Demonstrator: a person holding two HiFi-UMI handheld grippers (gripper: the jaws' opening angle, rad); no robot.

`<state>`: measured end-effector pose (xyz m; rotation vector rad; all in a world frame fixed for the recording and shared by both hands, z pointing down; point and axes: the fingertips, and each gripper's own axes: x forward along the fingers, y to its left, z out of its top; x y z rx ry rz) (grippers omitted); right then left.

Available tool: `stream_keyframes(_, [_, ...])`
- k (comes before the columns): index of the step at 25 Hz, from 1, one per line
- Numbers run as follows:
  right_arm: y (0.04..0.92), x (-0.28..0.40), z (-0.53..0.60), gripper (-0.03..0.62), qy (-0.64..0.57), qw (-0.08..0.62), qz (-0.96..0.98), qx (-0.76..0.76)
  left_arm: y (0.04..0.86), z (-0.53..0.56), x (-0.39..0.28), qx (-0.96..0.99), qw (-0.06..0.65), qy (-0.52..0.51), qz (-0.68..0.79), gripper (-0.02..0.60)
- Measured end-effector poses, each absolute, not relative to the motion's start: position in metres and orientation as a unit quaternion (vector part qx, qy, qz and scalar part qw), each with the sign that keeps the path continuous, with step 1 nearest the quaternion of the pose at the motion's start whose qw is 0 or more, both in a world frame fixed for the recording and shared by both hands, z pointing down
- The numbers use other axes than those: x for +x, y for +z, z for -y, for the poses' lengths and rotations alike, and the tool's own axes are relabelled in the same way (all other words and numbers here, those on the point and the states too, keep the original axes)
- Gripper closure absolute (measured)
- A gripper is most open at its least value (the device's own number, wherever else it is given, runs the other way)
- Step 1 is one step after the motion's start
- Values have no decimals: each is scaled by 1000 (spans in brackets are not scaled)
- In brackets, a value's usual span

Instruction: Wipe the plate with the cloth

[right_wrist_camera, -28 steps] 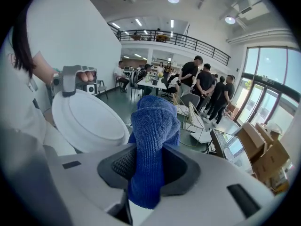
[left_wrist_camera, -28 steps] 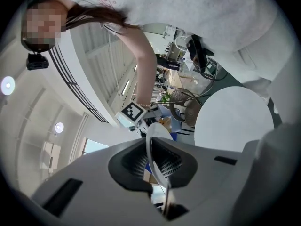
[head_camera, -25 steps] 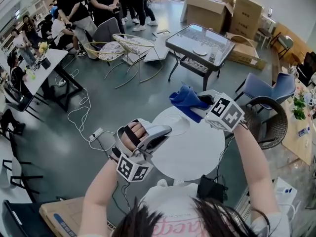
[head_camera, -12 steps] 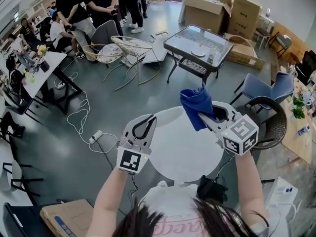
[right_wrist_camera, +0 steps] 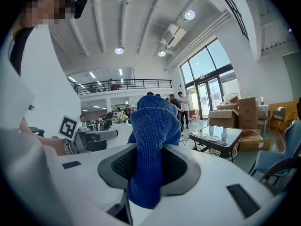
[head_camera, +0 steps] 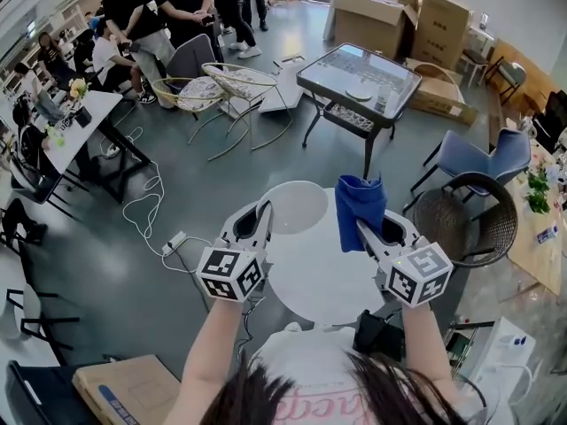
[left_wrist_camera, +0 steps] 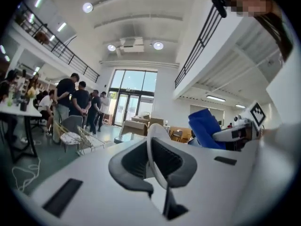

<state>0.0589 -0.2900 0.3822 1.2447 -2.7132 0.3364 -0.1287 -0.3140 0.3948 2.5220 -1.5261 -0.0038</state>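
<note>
- Left gripper (head_camera: 259, 212) has rolled upright since a second ago. Its jaws are nearly together, pinching the white plate (head_camera: 299, 205) by the rim.
- The plate lay on the round table (head_camera: 328, 282) then; now it is held up at the table's far edge.
- Right gripper (head_camera: 365, 228) is clamped on the blue cloth (head_camera: 359, 204). It has swung in, so the cloth stands just beside the plate; no contact seen.
- Judgement: both are in position and wiping has not begun.
- The plate looks empty. Cardboard boxes (head_camera: 381, 11) stand far off, contents not visible.
</note>
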Motion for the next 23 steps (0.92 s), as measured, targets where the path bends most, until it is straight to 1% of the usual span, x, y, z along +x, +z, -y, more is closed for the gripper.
stream_keyframes(4, [398, 59, 285, 462, 111, 87, 890, 434, 413, 315, -136, 830, 202, -50, 518, 555])
stream_keyframes(8, [415, 62, 278, 462, 89, 121, 879, 452, 428, 304, -136, 816, 241, -85, 519, 555])
stream_keyframes(12, [417, 60, 278, 462, 96, 118, 880, 451, 435, 301, -135, 808, 248, -82, 528, 555])
stream_keyframes(23, [411, 54, 290, 462, 85, 115, 875, 463, 423, 301, -136, 807, 228, -91, 536, 555])
